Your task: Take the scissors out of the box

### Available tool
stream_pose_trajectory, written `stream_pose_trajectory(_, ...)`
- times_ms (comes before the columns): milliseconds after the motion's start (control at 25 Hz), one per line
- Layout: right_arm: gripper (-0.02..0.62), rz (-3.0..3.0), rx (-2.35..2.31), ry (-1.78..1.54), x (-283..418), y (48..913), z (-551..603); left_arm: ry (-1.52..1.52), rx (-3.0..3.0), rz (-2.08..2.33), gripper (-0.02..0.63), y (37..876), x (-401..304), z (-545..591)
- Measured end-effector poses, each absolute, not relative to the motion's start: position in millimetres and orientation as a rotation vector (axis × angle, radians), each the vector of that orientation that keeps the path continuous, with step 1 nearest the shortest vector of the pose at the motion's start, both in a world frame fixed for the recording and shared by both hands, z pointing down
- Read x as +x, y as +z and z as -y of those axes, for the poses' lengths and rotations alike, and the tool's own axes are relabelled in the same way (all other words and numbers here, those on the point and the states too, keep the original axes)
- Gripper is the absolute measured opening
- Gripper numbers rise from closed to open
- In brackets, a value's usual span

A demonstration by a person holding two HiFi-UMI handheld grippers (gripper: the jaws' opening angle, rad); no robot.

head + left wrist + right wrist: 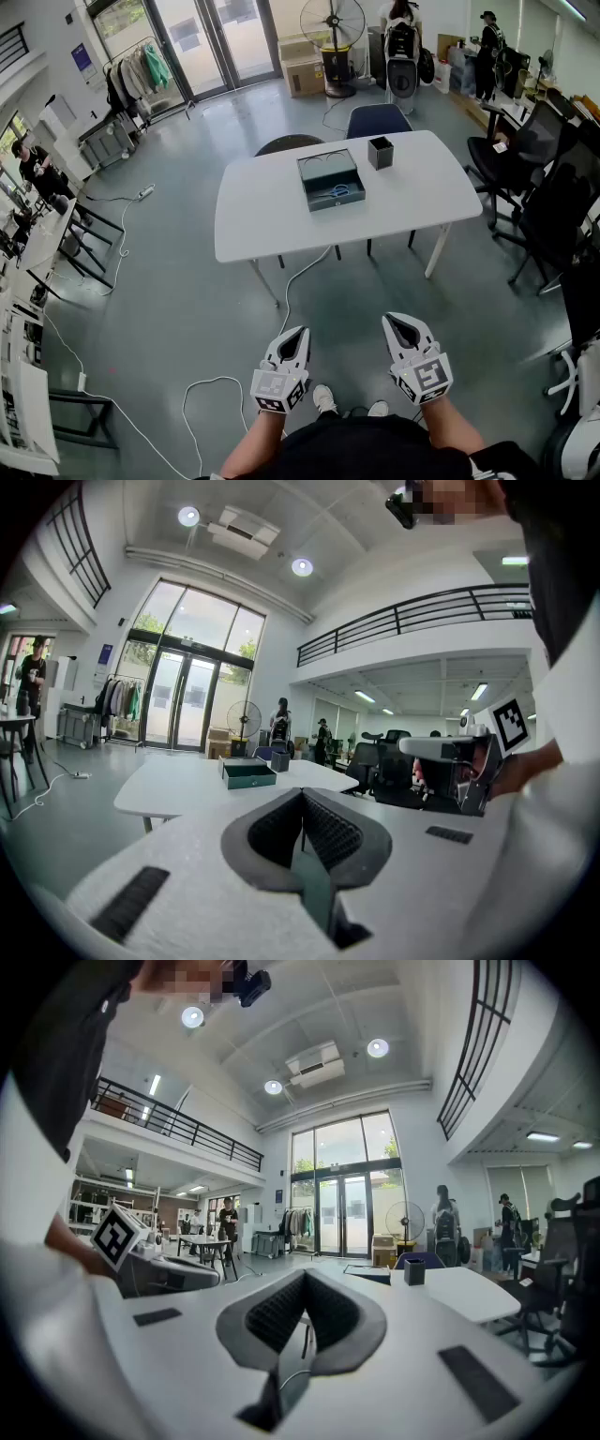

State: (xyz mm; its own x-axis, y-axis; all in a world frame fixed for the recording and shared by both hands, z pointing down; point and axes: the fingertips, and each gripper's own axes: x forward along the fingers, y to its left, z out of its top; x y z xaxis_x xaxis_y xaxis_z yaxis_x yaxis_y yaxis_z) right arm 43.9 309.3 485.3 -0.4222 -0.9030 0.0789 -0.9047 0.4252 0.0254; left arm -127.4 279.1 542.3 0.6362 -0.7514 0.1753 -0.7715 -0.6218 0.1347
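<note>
Far ahead on the white table [262,211] stands an open dark teal box [330,180], and blue-handled scissors [339,191] lie inside it. I hold both grippers low by my body, well short of the table. The left gripper [298,332] has its jaws together with nothing between them, and so does the right gripper [395,320]. In the left gripper view the shut jaws [302,791] point level at the distant box [248,772]. From the right gripper view the closed tips [305,1275] face the table, where the box [370,1272] appears small.
A black pen holder [380,152] stands right of the box. Two chairs [378,120] sit behind the table and black office chairs [534,159] stand at the right. A white cable [211,384] trails over the floor between me and the table. Desks [37,244] line the left.
</note>
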Motion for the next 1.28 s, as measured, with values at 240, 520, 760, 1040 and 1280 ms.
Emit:
stream_pose_trajectory(240, 0.005, 2.574, 1.647, 0.061, 45.9, 487.1, -308.6, 0.159, 2.646, 1.25, 0.011, 535.7, -127.2, -277.0)
stream_pose_trajectory(520, 0.005, 2.586, 1.671, 0.097, 39.0, 489.6, -291.3, 0.143, 2.666, 1.245, 0.011, 537.3, -135.3, -264.2)
stream_pose_trajectory(760, 0.005, 2.559, 1.7, 0.072, 11.5, 487.3, -266.3, 0.137, 2.693, 1.244, 0.011, 533.4, -166.3, -239.9)
stream_pose_trajectory(1040, 0.005, 2.531, 1.752, 0.098, -10.0, 493.3, -237.1, 0.148, 2.736, 1.168, 0.011, 530.8, -179.2, -217.9)
stream_pose_trajectory(1280, 0.006, 2.529, 1.731, 0.098, -18.8, 493.5, -216.4, 0.136, 2.721, 1.167, 0.011, 530.9, -180.6, -192.0)
